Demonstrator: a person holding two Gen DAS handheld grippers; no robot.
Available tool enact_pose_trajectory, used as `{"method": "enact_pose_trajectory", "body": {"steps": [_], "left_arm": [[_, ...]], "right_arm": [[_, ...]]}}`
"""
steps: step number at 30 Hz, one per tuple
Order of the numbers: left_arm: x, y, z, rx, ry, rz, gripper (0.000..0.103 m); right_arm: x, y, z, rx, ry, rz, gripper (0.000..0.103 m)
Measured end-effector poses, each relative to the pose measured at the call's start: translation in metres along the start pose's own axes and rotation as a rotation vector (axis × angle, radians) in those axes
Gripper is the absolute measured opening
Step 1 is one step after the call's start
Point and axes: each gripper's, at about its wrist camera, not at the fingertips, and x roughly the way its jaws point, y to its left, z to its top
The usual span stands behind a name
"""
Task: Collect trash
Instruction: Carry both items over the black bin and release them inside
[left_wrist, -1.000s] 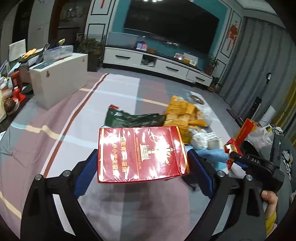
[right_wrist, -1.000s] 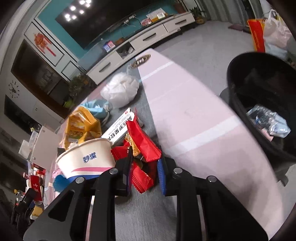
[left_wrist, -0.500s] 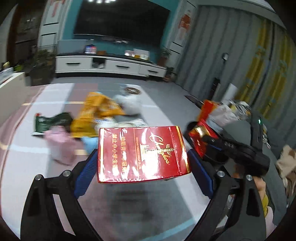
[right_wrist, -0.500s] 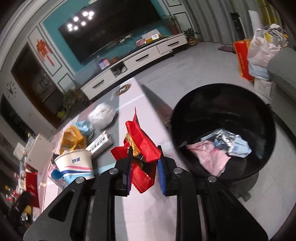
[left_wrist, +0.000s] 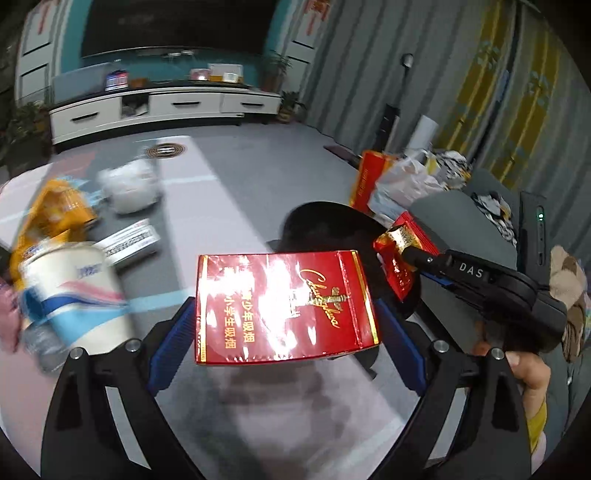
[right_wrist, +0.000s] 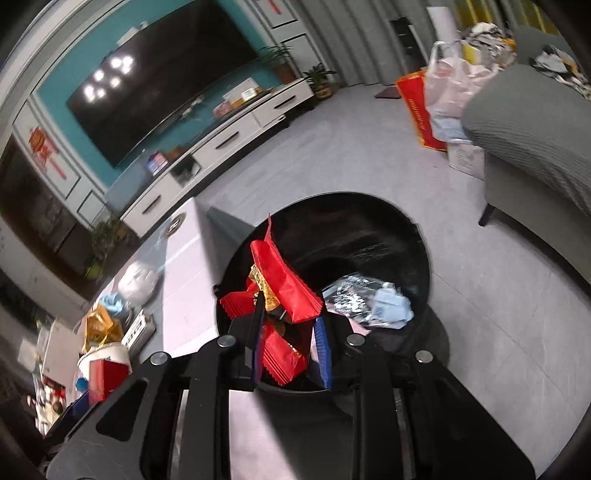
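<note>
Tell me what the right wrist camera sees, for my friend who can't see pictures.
The right gripper pinches a bunch of red snack wrappers right above a round black trash bin that already has crumpled trash inside. More litter, like a paper cup and a white bag, waits on the rug to the left.

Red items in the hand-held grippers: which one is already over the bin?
The red snack wrapper in the right hand-held gripper hangs over the black bin; the red carton does not.

wrapper (right_wrist: 284, 291) hanging over bin (right_wrist: 413, 236) | carton (left_wrist: 286, 306) sitting left of bin | cup (left_wrist: 74, 291) lying left of carton
</note>
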Motion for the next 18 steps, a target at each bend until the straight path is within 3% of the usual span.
{"method": "enact_pose_trajectory", "body": {"steps": [5,10,12,14,18], "left_arm": [[0.042,-0.028,0.014,0.052,0.034,-0.027,0.093],[0.068,-0.048,0.026,0.081,0.046,-0.038,0.094],[0.078,-0.051,0.03,0.074,0.053,-0.056,0.094],[0.085,-0.051,0.032,0.063,0.061,-0.062,0.094],[0.088,-0.047,0.03,0.044,0.064,-0.075,0.096]], "right_arm": [[0.009,-0.028,0.004,0.117,0.051,0.026,0.028],[0.011,-0.037,0.01,0.164,0.035,0.015,0.029],[0.011,-0.04,0.013,0.18,0.034,0.024,0.034],[0.011,-0.043,0.014,0.205,0.034,0.019,0.055],[0.005,-0.048,0.016,0.232,0.016,0.014,0.062]]}}
